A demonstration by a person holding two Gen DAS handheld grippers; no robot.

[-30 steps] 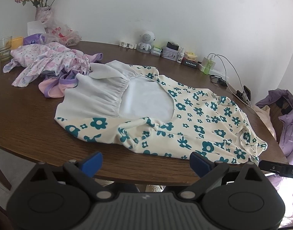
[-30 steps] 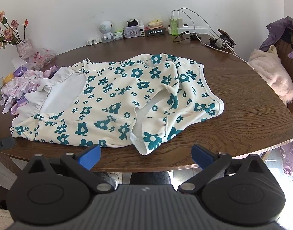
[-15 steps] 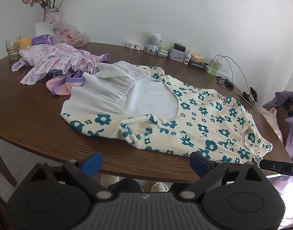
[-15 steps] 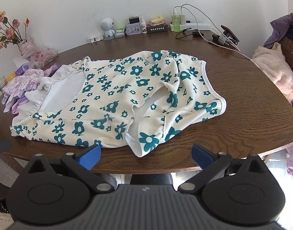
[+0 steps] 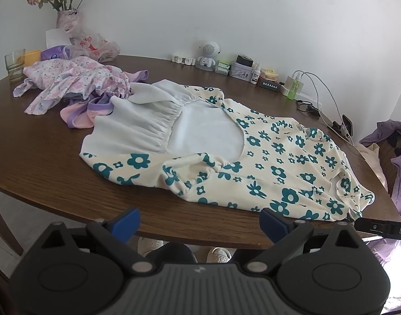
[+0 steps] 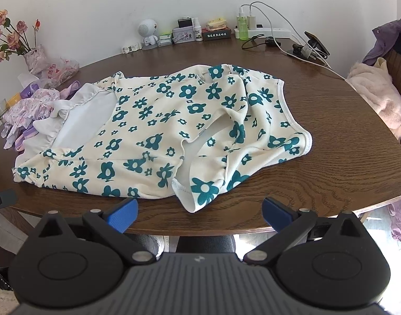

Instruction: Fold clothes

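A cream dress with teal flowers (image 5: 266, 162) lies spread on the round brown wooden table (image 5: 42, 162), its hem turned back so the white lining (image 5: 205, 134) shows. It also lies in the right wrist view (image 6: 158, 131), with a sleeve (image 6: 203, 191) near the front edge. My left gripper (image 5: 200, 223) is open and empty, just off the table's near edge, short of the dress. My right gripper (image 6: 199, 214) is open and empty, just before the sleeve.
A pile of pink and lilac floral clothes (image 5: 74, 84) lies at the far left beside a glass (image 5: 14, 64) and a flower vase (image 5: 66, 18). Small bottles, boxes, a toy robot (image 5: 209, 55) and charger cables (image 6: 287, 42) line the wall side. A chair with jackets (image 6: 384, 92) stands at the right.
Both grippers have drawn back and risen a little, so the dress sits lower and closer to the table edge in view. The dress has not moved. Both grippers stay open.
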